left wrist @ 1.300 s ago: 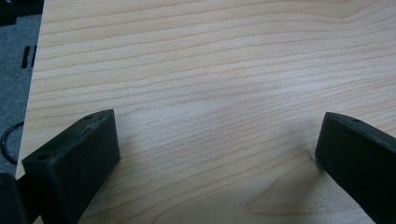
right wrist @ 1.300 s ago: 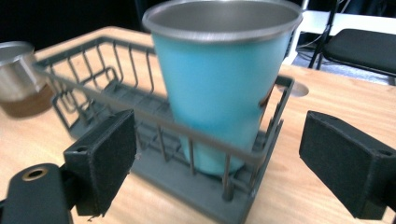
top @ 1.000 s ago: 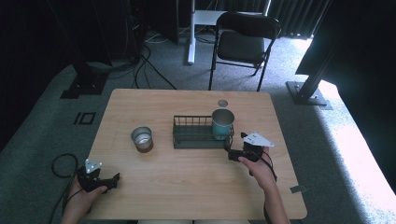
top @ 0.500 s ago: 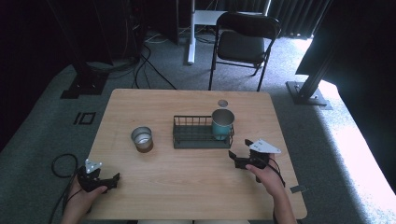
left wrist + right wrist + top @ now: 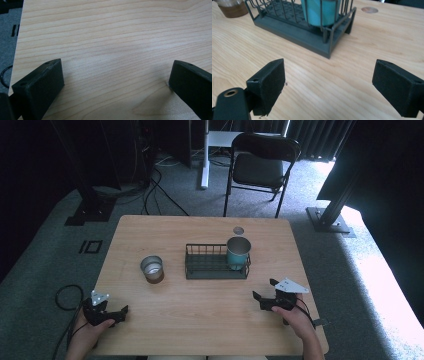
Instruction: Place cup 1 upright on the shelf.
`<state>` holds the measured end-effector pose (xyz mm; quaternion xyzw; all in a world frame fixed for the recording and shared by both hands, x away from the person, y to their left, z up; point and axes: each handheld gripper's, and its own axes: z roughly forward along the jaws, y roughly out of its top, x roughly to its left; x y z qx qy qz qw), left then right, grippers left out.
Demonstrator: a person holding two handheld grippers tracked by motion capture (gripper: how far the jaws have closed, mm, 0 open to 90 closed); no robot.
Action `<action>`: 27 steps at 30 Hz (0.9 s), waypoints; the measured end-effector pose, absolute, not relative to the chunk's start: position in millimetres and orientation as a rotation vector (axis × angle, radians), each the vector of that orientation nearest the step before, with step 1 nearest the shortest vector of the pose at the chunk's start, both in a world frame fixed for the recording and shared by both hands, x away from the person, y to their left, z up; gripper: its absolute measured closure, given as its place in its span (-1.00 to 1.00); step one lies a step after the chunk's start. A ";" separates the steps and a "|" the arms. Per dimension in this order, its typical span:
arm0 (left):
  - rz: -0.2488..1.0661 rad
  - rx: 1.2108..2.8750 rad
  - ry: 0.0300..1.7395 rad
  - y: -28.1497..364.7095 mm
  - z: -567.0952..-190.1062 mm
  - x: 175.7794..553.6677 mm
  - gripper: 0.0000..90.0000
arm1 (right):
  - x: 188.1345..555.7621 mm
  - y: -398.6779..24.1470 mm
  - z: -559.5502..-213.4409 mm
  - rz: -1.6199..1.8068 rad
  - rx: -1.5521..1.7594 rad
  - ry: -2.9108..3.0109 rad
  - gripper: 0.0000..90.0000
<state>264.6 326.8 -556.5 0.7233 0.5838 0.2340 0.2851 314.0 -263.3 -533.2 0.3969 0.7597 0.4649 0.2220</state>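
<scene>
The right gripper (image 5: 263, 297) is hovering over the pale, fine-grained wooden table (image 5: 200, 320) with its blocky matte-black jaws spread wide and holding nothing. Just ahead of it, the dark wire rack (image 5: 216, 262) with thin upright bars is sitting mid-table, and the smooth teal cup (image 5: 238, 252) with a metal rim is standing upright in the rack's right end. The left gripper (image 5: 120, 312) is resting near the table's front left corner, jaws also apart. A squat metal cup (image 5: 151, 269) is standing left of the rack
</scene>
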 end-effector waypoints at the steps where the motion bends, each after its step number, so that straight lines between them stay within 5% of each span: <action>1: 0.626 1.935 1.561 326.8 -556.5 264.6 -0.99 | 312.8 -265.3 -534.2 1.281 1.102 2.100 -0.76; 27: 0.626 1.934 1.562 326.8 -556.5 264.6 -0.99 | 291.4 -297.1 -556.7 1.043 1.162 2.290 -0.76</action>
